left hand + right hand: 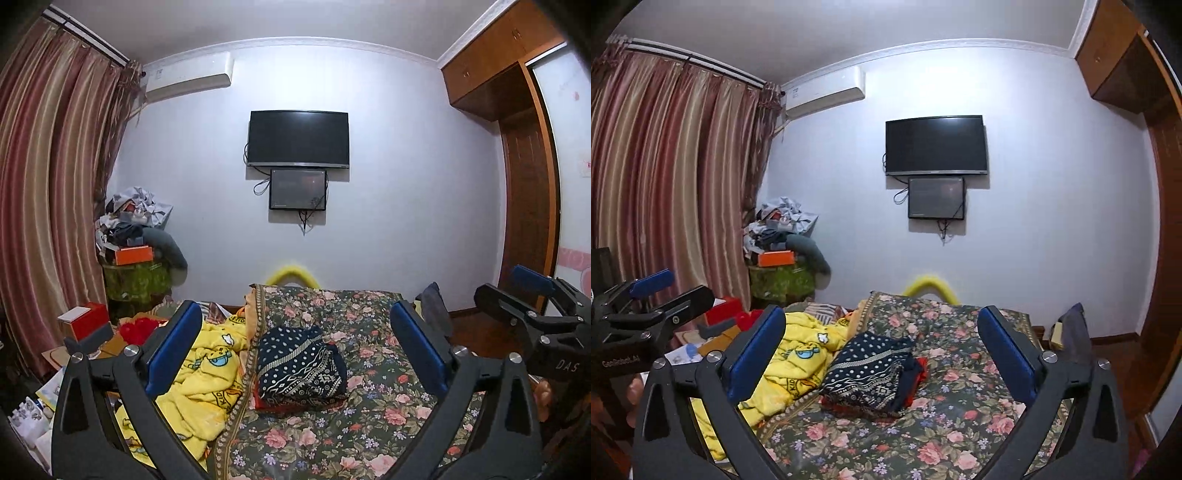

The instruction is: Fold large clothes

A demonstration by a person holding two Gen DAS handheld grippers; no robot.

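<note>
A folded navy garment with white dots and a patterned border [301, 365] lies on the floral bedspread [332, 435], with a red layer under it. It also shows in the right wrist view [870, 369]. My left gripper [295, 321] is open and empty, held above and in front of the folded garment. My right gripper [882, 325] is open and empty, also above the garment. Each gripper shows at the edge of the other's view: the right one [532, 295] and the left one [653, 291].
A crumpled yellow cartoon blanket [207, 373] lies left of the bedspread. Boxes and clutter [88, 325] stand at the left by the striped curtain [44, 166]. A TV [298, 138] hangs on the far wall. A wooden wardrobe [524, 184] stands at the right.
</note>
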